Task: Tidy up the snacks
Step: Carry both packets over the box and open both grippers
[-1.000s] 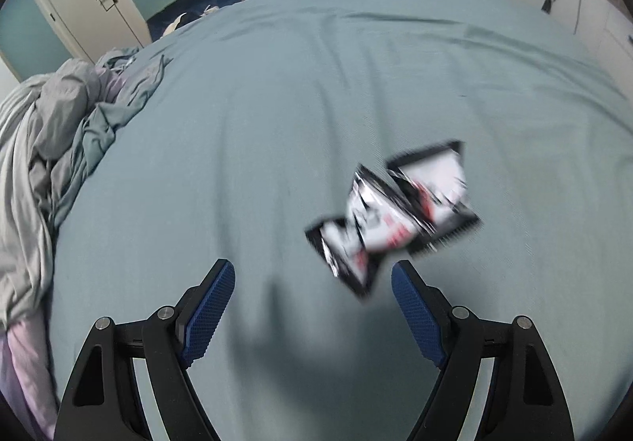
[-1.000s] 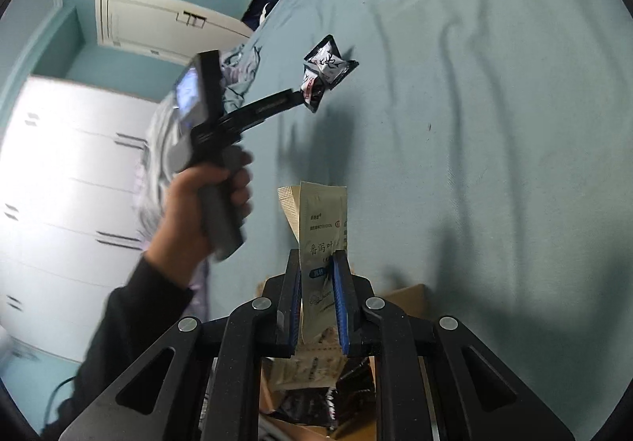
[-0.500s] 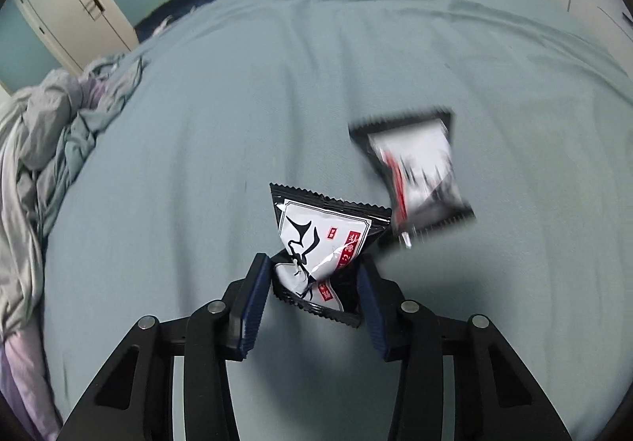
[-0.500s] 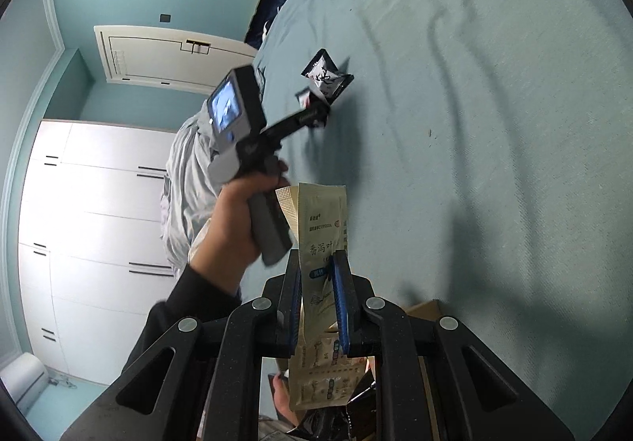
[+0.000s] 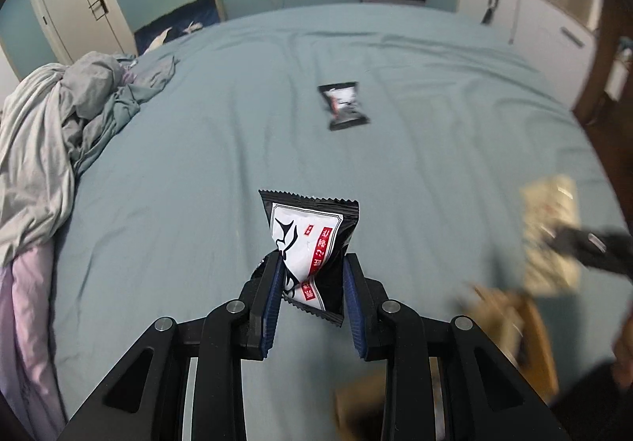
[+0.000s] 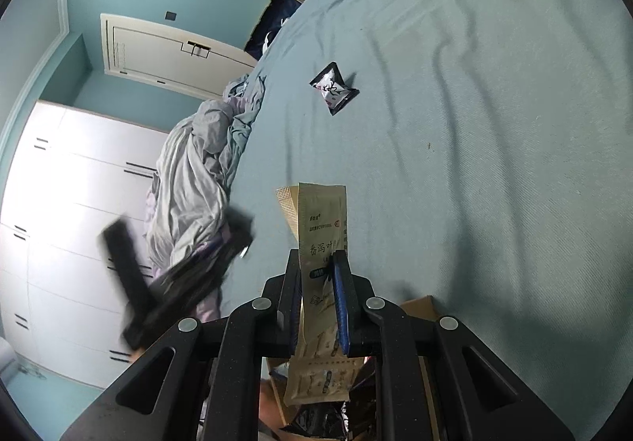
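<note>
My left gripper (image 5: 312, 263) has its jaws closing, and the pads press on a black-and-white snack packet (image 5: 312, 231) that it holds up above the blue bed sheet (image 5: 198, 164). A second packet of the same kind (image 5: 344, 105) lies flat further up the bed, also seen as the lone packet (image 6: 334, 87) in the right wrist view. My right gripper (image 6: 318, 263) is shut on a tall beige sachet (image 6: 322, 219), which hangs over an open cardboard box (image 6: 419, 306). In the left wrist view that sachet (image 5: 550, 227) shows blurred at the right.
The box (image 5: 530, 322) sits at the near edge of the bed and holds several dark packets (image 6: 316, 421). A crumpled grey duvet (image 5: 51, 132) is heaped along the bed's left side. White wardrobes (image 6: 71, 223) and a door (image 6: 166, 53) stand beyond it.
The left gripper closed on one packet, lifted it off the sheet and swung back towards the box. The other packet stayed on the bed. The right gripper kept hold of the sachet.
</note>
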{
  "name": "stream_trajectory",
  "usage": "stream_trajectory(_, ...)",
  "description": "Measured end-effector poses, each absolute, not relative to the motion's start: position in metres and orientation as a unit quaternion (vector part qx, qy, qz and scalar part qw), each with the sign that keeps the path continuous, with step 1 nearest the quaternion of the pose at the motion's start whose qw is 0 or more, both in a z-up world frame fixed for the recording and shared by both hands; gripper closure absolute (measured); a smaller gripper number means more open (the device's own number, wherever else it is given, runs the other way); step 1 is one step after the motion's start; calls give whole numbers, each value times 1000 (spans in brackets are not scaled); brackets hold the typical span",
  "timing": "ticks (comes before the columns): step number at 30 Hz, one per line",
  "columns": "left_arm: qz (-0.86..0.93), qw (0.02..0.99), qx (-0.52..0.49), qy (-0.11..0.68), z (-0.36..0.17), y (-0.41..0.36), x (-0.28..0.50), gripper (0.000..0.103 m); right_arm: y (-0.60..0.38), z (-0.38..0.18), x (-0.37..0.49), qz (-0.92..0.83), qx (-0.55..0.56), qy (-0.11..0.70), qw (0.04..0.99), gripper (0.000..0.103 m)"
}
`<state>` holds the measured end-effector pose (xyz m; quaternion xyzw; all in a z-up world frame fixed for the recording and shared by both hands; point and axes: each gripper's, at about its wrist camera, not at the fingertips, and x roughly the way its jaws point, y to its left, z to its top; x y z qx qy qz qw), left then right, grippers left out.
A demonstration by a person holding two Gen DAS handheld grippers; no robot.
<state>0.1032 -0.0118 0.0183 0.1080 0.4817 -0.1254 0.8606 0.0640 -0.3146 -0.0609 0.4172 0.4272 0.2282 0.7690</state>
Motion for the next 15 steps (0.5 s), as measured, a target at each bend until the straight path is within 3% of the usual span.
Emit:
stream_trajectory(4,-173,876,28,449,30,7,36,74,-310,-52,52,221,425,419,771,90)
stream_trajectory(8,-239,864,13,444,13,1,5,69,-307,-51,42,218,428,413,774,90)
stream_trajectory(10,-253,860,18,443,9,-8,0,59,-303,-49,37,215,416,413,781,90)
stream_trajectory(12,-242,863,26,443,8,-13,2,26,-301,-44,32,215,403,413,788,90)
stream_trajectory(15,-217,877,26,427,9,-9,4,19,-299,-35,20,206,368,411,808,90)
